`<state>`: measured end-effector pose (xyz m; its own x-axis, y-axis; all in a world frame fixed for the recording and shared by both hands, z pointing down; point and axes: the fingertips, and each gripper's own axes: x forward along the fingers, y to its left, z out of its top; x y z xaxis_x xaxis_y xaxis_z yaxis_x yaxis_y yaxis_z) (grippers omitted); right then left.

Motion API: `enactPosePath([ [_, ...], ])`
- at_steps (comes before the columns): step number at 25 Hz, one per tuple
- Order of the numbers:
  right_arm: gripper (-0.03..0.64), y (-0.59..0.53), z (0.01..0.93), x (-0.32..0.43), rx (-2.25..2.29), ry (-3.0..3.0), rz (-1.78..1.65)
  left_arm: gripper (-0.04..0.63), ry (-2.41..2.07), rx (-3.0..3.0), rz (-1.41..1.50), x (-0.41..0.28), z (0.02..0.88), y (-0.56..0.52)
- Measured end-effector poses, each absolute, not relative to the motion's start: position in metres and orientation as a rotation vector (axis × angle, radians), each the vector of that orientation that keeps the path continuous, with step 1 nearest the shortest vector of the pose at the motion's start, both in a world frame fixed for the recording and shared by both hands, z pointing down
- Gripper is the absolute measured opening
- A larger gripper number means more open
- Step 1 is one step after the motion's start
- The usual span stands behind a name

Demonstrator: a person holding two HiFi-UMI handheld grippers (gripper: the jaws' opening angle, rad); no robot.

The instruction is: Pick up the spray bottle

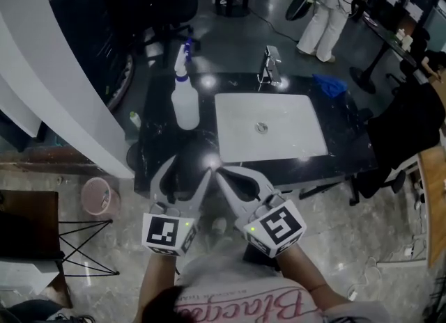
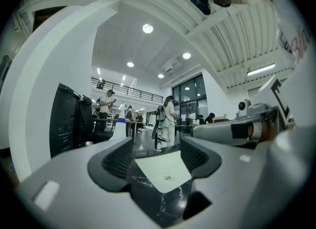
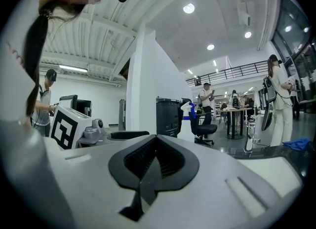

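The spray bottle (image 1: 185, 106), clear white with a blue trigger head, stands upright on the black marble counter (image 1: 162, 153), left of the white sink (image 1: 230, 149). Both grippers are held level at the counter's near edge, short of the bottle. My left gripper (image 1: 189, 169) is open with nothing between its jaws; in its own view the left gripper (image 2: 160, 156) frames the counter and the sink. My right gripper (image 1: 223, 173) is beside it and shut; in the right gripper view the right gripper (image 3: 155, 147) shows its pads meeting, with the bottle (image 3: 188, 119) far off behind them.
A chrome faucet (image 1: 270, 67) and a blue cloth (image 1: 329, 85) are at the counter's far side. A white pillar (image 1: 63, 85) rises at the left, with a pink bin (image 1: 96, 195) and a black wire stand (image 1: 80, 245) on the floor. A person in white (image 1: 324, 22) stands beyond.
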<state>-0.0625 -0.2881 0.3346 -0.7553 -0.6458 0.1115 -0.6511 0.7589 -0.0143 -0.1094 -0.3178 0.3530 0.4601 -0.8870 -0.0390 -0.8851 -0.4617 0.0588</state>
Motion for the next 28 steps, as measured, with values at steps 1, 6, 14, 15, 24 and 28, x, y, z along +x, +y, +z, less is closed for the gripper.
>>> enactPosePath([
  [1, 0.002, -0.298, 0.335, -0.063, 1.059, -2.849, 0.091, 0.321, -1.619, 2.655, -0.104, -0.111, 0.353, -0.329],
  [6, 0.002, -0.347, 0.337, -0.062, 1.091, -2.853, 0.158, 0.574, -1.66, 2.581, -0.098, -0.128, 0.367, -0.387],
  [14, 0.002, -0.39, 0.346, -0.078, 1.055, -2.84, 0.156, 0.589, -1.728, 2.502, -0.026, -0.151, 0.408, -0.464],
  [15, 0.002, -0.393, 0.347, -0.08, 1.054, -2.834, 0.154, 0.589, -1.727, 2.493, -0.018, -0.152, 0.414, -0.473],
  [24, 0.002, -0.413, 0.353, -0.09, 1.084, -2.762, 0.126, 0.589, -1.698, 2.502, 0.031, -0.142, 0.438, -0.542],
  [28, 0.002, -0.417, 0.353, -0.09, 1.108, -2.741, 0.129, 0.588, -1.682, 2.529, 0.035, -0.133, 0.435, -0.558],
])
